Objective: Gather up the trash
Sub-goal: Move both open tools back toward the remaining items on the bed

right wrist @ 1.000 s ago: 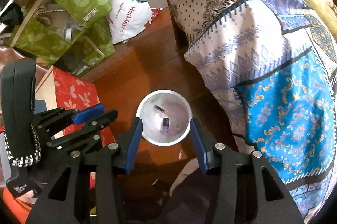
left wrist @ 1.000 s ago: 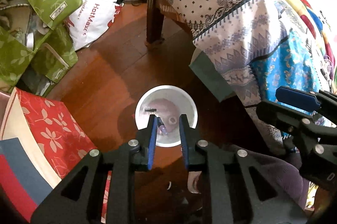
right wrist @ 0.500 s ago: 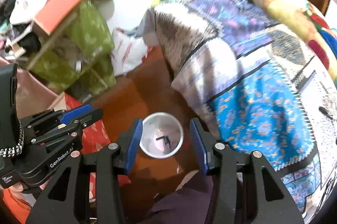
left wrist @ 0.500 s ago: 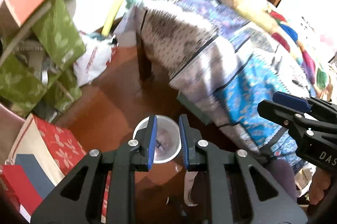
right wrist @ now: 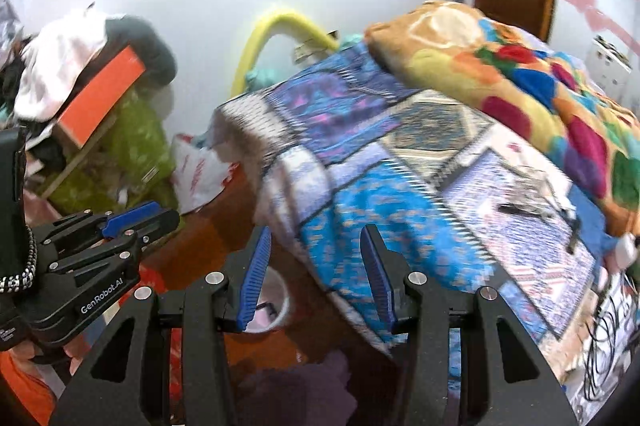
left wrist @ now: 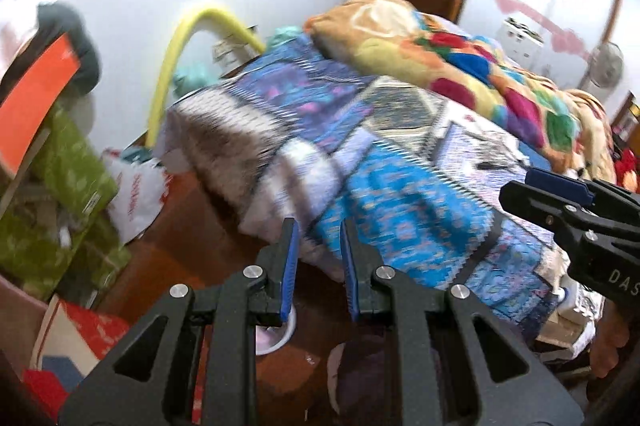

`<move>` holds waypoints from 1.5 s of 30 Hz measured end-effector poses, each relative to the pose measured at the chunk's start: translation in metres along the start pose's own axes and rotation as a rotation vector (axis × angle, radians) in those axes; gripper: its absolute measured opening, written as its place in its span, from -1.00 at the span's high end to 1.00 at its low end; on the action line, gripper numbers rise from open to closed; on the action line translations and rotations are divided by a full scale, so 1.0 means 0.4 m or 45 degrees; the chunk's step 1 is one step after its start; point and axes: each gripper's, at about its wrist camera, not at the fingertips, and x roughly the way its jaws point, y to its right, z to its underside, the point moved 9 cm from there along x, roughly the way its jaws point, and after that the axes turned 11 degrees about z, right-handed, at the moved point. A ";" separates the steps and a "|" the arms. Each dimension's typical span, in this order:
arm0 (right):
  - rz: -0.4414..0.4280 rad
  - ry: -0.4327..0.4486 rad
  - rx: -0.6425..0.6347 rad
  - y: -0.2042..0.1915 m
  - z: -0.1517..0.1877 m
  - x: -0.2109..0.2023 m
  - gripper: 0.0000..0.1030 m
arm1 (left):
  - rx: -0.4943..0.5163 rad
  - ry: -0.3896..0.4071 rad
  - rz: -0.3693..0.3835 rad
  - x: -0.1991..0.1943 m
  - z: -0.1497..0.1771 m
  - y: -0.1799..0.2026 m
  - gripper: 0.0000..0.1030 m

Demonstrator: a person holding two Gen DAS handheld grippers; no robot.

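Below both grippers, left (left wrist: 318, 246) and right (right wrist: 316, 258) alike slightly parted and empty, sits the bin (right wrist: 276, 302), probably freeing them for more bed (right wrist: 400, 194) trash.

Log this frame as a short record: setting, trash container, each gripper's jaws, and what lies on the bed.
setting: bedroom, reddish wooden floor, bed under a blue patchwork bedspread
trash container: round white bin on the floor beside the bed, partly hidden behind the right gripper
left gripper: jaws slightly apart, nothing between them
right gripper: jaws open, empty
on bed: multicoloured fleece blanket; small dark items, too blurred to identify
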 end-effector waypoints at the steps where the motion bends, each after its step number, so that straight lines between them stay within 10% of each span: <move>1: 0.019 0.006 0.018 0.028 0.000 -0.007 0.16 | 0.018 -0.001 0.023 0.010 -0.007 0.031 0.61; 19: 0.340 -0.020 0.389 0.576 0.101 -0.052 0.16 | 0.287 -0.172 0.339 0.313 -0.073 0.527 0.57; 45: 0.413 -0.254 0.619 0.923 0.188 0.328 0.16 | 0.209 -0.243 0.420 0.812 -0.198 0.687 0.06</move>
